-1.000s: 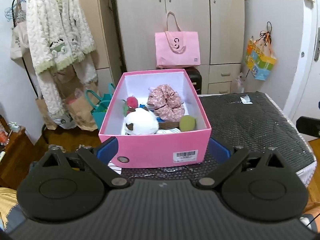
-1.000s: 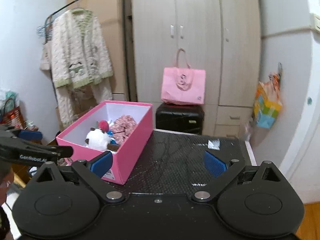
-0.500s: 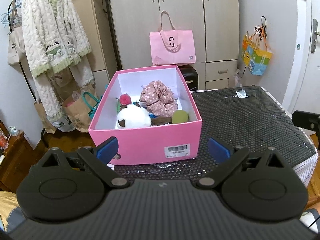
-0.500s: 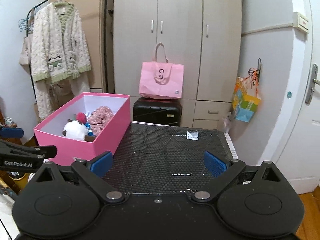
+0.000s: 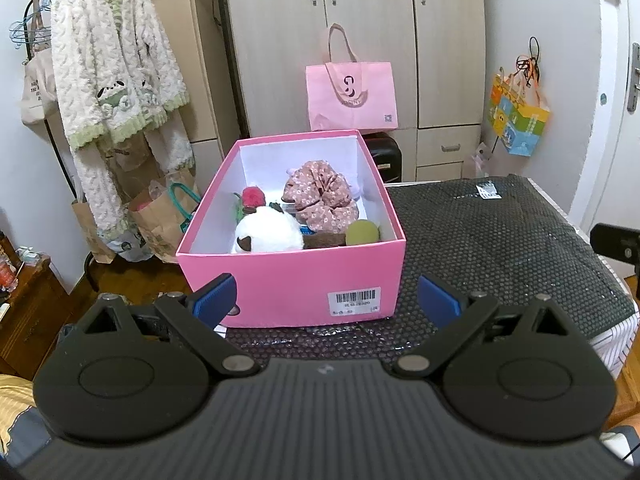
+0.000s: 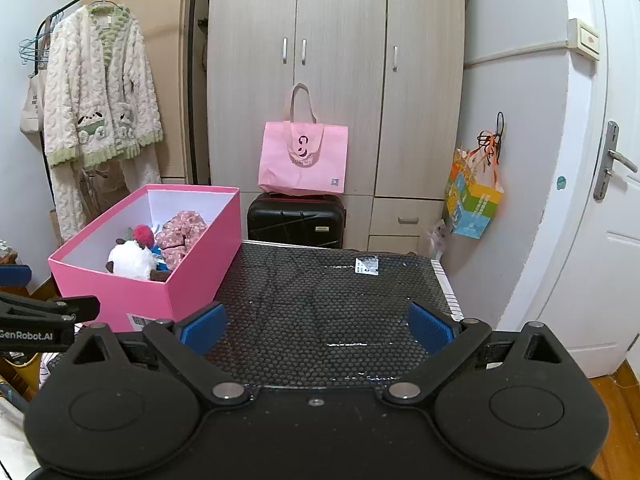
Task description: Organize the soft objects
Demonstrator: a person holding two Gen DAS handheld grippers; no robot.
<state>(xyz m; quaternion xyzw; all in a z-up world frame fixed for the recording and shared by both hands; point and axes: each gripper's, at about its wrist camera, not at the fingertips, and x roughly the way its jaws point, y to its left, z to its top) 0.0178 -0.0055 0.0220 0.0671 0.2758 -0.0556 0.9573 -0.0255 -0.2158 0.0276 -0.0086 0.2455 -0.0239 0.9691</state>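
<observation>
You have the pink box (image 5: 292, 280) as your landmark: it sits at the left end of the dark bubble-wrap mat (image 6: 332, 300), and every soft thing in view lies inside it. The white plush (image 5: 267, 234) is toward the box's near wall, the red pompom (image 5: 253, 197) just behind it, the floral scrunchie (image 5: 322, 196) toward the back right, and the green ball (image 5: 362, 232) in the near right corner beside a brown piece (what that is, I cannot tell). The mat to the right of the box holds only a small label (image 6: 367, 265).

Your left gripper (image 5: 325, 300) hangs in front of the box's near wall, jaws wide and empty. Your right gripper (image 6: 316, 326) hovers over the mat to the right of the box, jaws likewise wide, holding nothing.

By my reading, the gathering step looks finished. If anything remains, it is tidying inside the box: you would need to lift a gripper above the rim and come down inside.
</observation>
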